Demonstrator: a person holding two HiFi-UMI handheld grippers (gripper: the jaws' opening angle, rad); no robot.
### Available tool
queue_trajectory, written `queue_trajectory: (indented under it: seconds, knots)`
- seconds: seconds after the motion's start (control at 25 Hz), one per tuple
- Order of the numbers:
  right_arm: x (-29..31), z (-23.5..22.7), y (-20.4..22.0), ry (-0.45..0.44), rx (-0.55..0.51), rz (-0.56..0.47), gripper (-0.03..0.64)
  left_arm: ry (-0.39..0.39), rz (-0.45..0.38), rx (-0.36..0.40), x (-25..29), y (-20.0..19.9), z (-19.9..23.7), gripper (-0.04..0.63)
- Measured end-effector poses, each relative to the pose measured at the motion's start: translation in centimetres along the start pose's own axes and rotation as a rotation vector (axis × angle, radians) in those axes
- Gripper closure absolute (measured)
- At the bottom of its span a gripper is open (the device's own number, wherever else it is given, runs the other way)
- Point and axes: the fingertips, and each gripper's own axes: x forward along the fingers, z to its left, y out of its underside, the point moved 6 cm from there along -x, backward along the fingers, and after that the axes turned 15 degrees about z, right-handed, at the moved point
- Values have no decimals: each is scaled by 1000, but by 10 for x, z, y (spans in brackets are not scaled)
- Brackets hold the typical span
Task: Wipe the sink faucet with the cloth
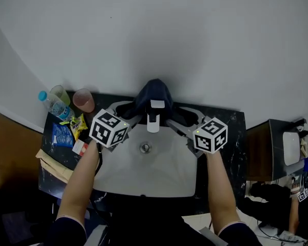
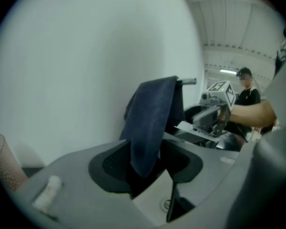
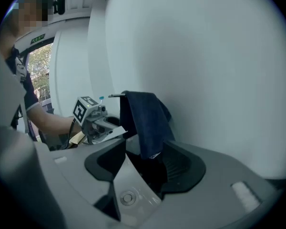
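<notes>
Both open, empty: left hand-held gripper (image 1: pixel 129 115), right hand-held gripper (image 1: pixel 180 119) | head view only: bottle (image 1: pixel 54 104)

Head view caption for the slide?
Both open, left gripper and right gripper flank the blue cloth draped over the sink faucet.

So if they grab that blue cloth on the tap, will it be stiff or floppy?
Probably floppy: the cloth hangs in soft folds over the faucet. It looks thin and light, so it should lift easily. It's only draped, so a tug may slide it off.
</notes>
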Motion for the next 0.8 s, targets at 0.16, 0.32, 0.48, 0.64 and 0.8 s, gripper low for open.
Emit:
queue_trajectory:
  seconds: [0.16, 0.32, 0.48, 0.64, 0.8]
  knots:
    - [-25, 1, -19, 11, -3, -112, 373, 64, -53, -34, -25, 2, 0, 393]
    - [-43, -13, -34, 61, -5, -181, 406, 46, -137, -53, -48, -12, 12, 393]
    - [-11, -35, -50, 68, -17, -135, 443, 4, -137, -66, -23, -31, 26, 394]
    - [24, -37, -58, -30, 16, -139, 452, 58, -146, -150, 8, -37, 33, 394]
    - [36, -42, -56, -96, 45, -149, 516, 141, -166, -180, 18, -38, 37, 423]
